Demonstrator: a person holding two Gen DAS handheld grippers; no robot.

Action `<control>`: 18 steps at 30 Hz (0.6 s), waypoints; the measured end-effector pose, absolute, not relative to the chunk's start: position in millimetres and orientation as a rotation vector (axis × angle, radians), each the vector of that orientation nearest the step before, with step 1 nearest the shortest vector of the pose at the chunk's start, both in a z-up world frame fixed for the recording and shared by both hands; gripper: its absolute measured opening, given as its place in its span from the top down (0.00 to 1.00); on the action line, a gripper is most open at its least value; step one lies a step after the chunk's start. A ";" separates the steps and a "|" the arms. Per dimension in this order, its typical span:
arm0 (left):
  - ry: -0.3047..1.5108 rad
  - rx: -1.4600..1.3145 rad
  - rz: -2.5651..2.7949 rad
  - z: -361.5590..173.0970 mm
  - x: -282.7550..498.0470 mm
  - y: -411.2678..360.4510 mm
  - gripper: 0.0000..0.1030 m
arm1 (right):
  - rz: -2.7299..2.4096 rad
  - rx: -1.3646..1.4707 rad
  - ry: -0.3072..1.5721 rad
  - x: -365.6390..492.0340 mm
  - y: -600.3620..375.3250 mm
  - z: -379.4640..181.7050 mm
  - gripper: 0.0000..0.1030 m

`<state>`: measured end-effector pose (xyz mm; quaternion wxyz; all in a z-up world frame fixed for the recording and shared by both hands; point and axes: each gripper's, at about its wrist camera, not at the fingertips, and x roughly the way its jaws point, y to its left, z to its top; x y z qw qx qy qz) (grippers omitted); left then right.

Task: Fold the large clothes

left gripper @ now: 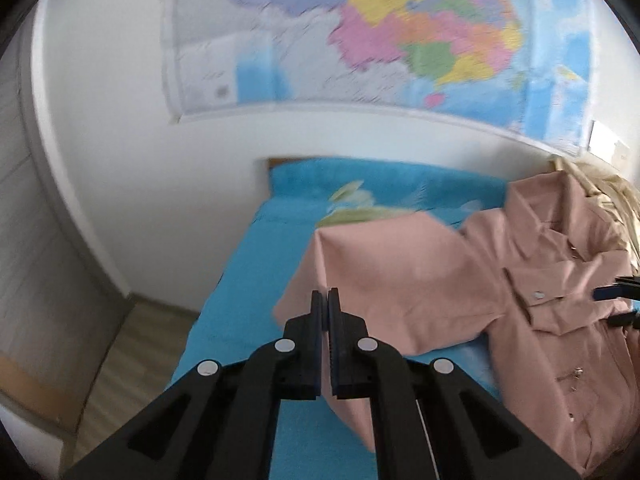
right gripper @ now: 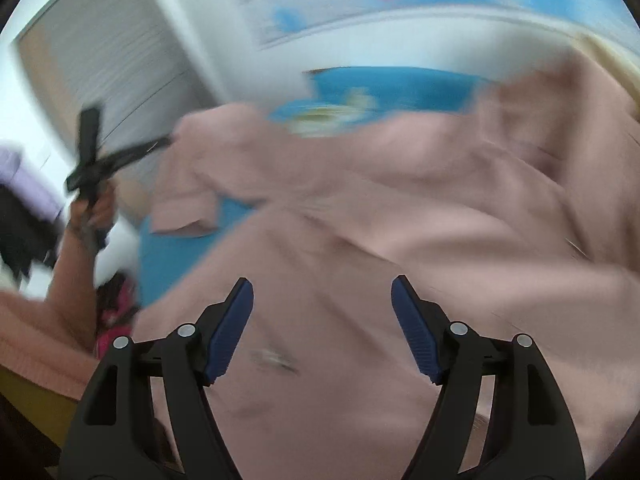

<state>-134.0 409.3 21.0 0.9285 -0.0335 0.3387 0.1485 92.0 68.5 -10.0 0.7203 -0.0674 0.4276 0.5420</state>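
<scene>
left gripper [left gripper: 325, 294] fingers pressed together. pink fabric of the sleeve [left gripper: 360, 264] rises to a peak right at the tips, so it looks pinched, but the seam betw the pads is too dark to be sure. right gripper [right gripper: 322, 286] fingers spread wide, nothing betw them, hovering over the jacket body.

the task item, a pink jacket [left gripper: 560, 288], lies on the blue bed sheet [left gripper: 260, 264], collar twd the wall, front placket and flap pocket facing up, one sleeve out twd the left side of the bed.

risks, as i judge them:
- if the left grip is only on a thin fold, the sleeve could slip out mid-lift and flop back crooked.
- right wrist view is badly blurred, so that hand is prob moving fast; coming down like that it could bunch the body or snag a snap/zip pull.
- pulling the sleeve w/o the body pinned could drag the whole jacket across the sheet.
- cream cloth [left gripper: 608, 196] at the head of the bed touches the collar area, could get caught in the fold.

counts: 1 pink jacket, 1 sleeve clearly seen, 2 grippers, 1 wall map [left gripper: 360, 32], 1 bed, 1 bare hand [right gripper: 92, 208] seen holding the left gripper.
</scene>
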 end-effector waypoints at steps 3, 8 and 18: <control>0.691 -0.069 0.264 21.9 -129.3 399.7 0.97 | 1.327 -0.309 0.853 59.3 123.4 -5.0 0.20; 0.724 -0.076 0.243 10.0 -122.1 391.2 0.97 | 1.482 -0.565 0.778 0.2 227.3 -23.9 0.14; 0.733 -0.175 0.271 -6.6 -143.5 413.9 0.97 | 1.496 -0.871 0.580 -53.8 306.2 -58.5 0.17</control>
